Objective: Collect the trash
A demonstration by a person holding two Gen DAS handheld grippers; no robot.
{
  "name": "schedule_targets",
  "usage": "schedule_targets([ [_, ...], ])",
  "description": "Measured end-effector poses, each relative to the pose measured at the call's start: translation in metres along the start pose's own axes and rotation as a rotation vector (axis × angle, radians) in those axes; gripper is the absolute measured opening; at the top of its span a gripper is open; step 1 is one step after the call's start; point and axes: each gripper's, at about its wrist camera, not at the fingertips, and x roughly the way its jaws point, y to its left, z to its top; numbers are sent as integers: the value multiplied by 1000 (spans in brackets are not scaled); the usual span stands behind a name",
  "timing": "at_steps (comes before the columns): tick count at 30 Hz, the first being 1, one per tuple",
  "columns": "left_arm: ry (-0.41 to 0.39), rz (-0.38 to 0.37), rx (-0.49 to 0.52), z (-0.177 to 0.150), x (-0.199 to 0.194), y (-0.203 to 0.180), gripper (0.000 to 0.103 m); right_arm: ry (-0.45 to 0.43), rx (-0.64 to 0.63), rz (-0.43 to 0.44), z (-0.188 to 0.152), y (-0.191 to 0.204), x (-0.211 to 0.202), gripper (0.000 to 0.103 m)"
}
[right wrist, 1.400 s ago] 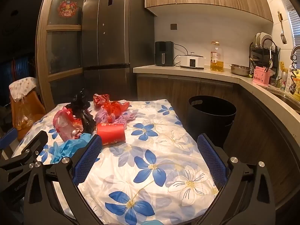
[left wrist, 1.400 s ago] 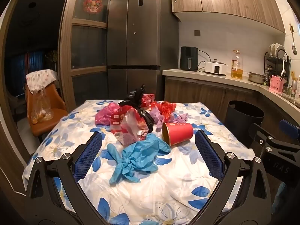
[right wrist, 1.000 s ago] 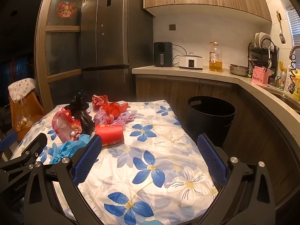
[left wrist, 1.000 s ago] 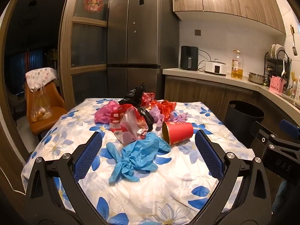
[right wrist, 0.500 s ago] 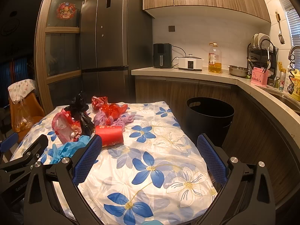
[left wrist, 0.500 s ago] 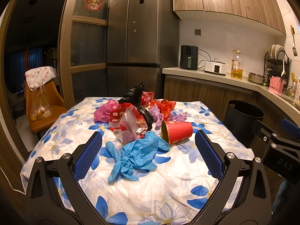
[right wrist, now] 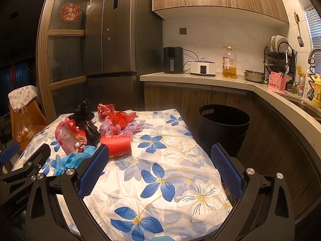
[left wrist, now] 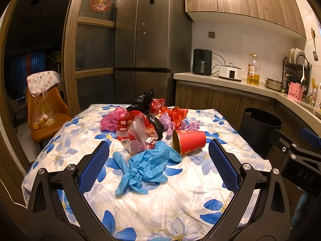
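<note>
Trash pile (left wrist: pixel 148 128) sits mid-table on the floral tablecloth (left wrist: pixel 180 200), toward the far half. Count: one red paper cup (left wrist: pixel 189 141) lying on its side, mouth toward the left wrist camera, gold print on it unreadable; one bunch of blue gloves (left wrist: pixel 144 166) nearest the left gripper; one black plastic bag (left wrist: pixel 146 104) on top; one clear-and-red snack wrapper (left wrist: pixel 136 134) with white label patches, text too small to read; one pink bag (left wrist: pixel 110 118); red crinkled wrappers (left wrist: pixel 174 114), at least two; purple wads (left wrist: pixel 188 124), count unclear. One black trash bin (right wrist: pixel 224 124) stands on the floor just beside the table's right edge, empty-handed side.

Left gripper (left wrist: pixel 158 164) spread wide, nothing between the pads, held above the near table edge facing the gloves. Right gripper (right wrist: pixel 160 168) also spread wide, holding nothing, over bare cloth right of the pile.

Readable writing: "DAS" on the right gripper's body seen in the left wrist view, "GenRobot" partly on the left gripper's body in the right wrist view.
</note>
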Motion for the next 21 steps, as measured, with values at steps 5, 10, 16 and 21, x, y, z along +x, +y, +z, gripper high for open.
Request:
schedule_targets([
  [5,0,-1,0,0,0,0,98,1,2,-1,2,0,0,98],
  [10,1,0,-2,0,0,0,98,-2,1,-3,0,0,0,98],
  [16,1,-1,-2,-1,1,-1,98,-5,4,-2,1,0,0,98],
  [21,0,0,-3,-1,1,-1,98,-9,6,-3,0,-1,-1,98],
])
